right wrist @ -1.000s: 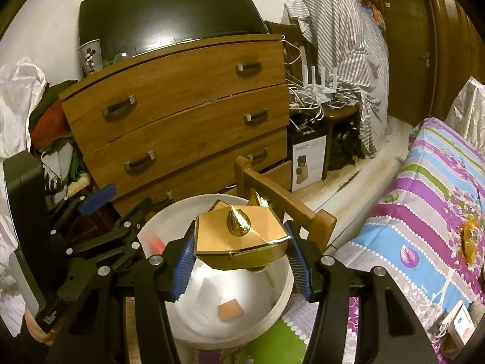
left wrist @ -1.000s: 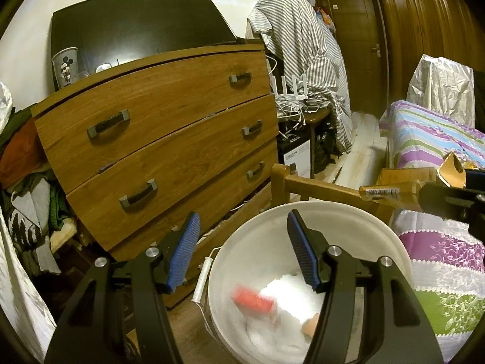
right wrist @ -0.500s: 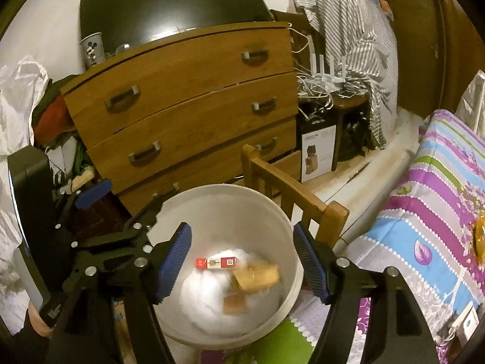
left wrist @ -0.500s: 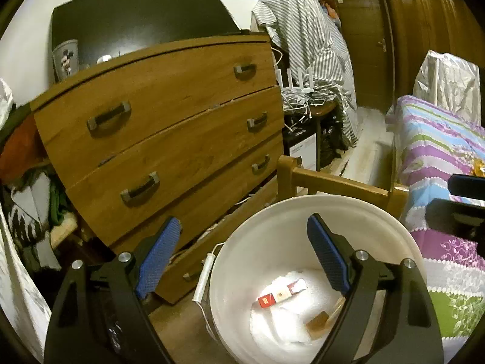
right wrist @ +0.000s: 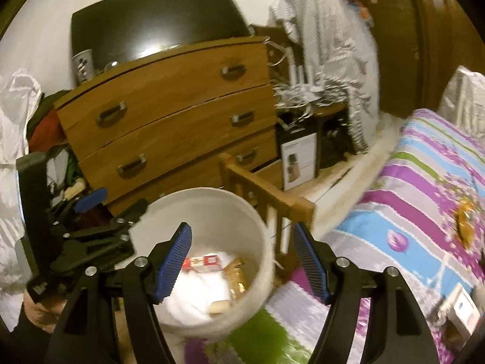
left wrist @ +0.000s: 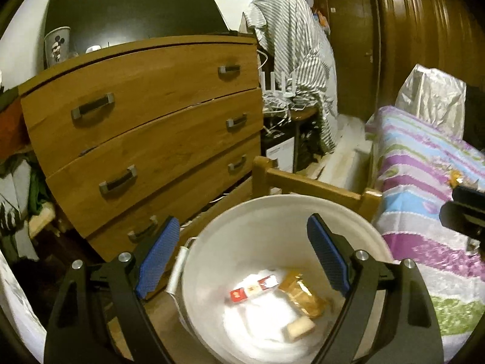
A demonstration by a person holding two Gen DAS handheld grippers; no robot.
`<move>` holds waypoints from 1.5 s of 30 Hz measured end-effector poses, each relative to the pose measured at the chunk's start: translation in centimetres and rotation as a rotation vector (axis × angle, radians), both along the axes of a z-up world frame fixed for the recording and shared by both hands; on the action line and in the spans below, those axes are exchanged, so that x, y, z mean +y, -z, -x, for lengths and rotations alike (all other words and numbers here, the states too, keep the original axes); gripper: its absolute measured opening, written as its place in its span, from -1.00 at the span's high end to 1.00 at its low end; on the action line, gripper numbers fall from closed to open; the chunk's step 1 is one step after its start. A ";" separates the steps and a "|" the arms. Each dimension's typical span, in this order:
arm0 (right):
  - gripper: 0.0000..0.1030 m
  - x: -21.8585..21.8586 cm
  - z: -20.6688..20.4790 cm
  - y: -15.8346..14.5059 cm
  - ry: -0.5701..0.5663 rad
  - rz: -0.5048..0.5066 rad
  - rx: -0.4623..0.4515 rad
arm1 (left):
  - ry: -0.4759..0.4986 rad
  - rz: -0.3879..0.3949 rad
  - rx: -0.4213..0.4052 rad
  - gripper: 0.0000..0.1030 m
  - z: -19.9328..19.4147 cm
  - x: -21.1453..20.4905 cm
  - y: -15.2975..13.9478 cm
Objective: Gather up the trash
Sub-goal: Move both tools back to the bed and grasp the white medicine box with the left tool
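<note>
Two pieces of trash now lie in the white bucket (left wrist: 272,230) that a second ago were still held: the red-and-white carton (left wrist: 254,286) and the crumpled gold box (left wrist: 301,294), both at about six o'clock in the left view, on white paper. Both drops look done; more litter remains, a gold wrapper (right wrist: 465,223) on the bed at three o'clock. Left gripper (left wrist: 239,261) and right gripper (right wrist: 242,262) hang spread wide, empty, touching nothing.
</note>
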State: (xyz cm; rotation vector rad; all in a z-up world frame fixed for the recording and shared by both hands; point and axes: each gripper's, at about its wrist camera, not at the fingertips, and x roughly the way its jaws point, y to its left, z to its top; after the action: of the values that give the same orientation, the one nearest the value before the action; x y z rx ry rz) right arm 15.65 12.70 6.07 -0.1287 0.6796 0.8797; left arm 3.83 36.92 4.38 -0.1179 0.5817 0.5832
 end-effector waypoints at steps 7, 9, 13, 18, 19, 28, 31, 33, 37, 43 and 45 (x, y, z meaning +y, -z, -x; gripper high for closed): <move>-0.37 -8.0 2.2 1.7 0.136 0.011 -0.098 | 0.143 0.000 -0.031 -0.61 -0.3 -7.2 -0.4; -0.37 -10.9 2.7 2.2 0.178 0.016 -0.114 | 0.199 0.010 -0.041 -0.64 -0.5 -9.8 -0.5; -0.37 -16.5 3.3 3.2 0.247 0.016 -0.098 | 0.332 -0.011 -0.039 -0.75 -1.3 -15.3 -0.3; -0.37 -25.0 4.4 5.6 0.331 0.023 -0.024 | 0.501 -0.051 0.034 -0.76 -3.2 -21.3 1.8; -0.37 -27.2 4.7 6.2 0.359 0.024 -0.006 | 0.534 -0.043 0.052 -0.77 -3.6 -22.2 2.4; -0.38 -40.9 7.5 10.0 0.535 -0.034 0.095 | 0.822 -0.164 0.185 -0.77 -7.9 -29.6 6.3; -0.41 -45.3 7.7 10.7 0.604 -0.086 0.115 | 1.000 -0.207 0.197 -0.77 -10.2 -31.6 6.3; -0.49 -47.3 7.5 10.8 0.635 -0.109 0.117 | 1.140 -0.199 0.227 -0.77 -12.2 -32.9 5.9; -0.64 -50.5 5.4 10.4 0.685 -0.144 0.113 | 1.362 -0.191 0.283 -0.80 -15.7 -35.2 5.4; -0.66 -53.3 2.5 9.7 0.722 -0.217 0.129 | 1.601 -0.230 0.390 -0.82 -20.1 -38.5 6.2; -0.66 -53.4 1.9 10.0 0.718 -0.230 0.145 | 1.659 -0.253 0.407 -0.82 -21.5 -39.2 6.3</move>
State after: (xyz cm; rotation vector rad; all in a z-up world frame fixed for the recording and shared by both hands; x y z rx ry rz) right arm 13.74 -40.73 -3.91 0.3722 0.6860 0.2688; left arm 25.28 -2.31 -1.91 0.7008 0.7799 -0.9639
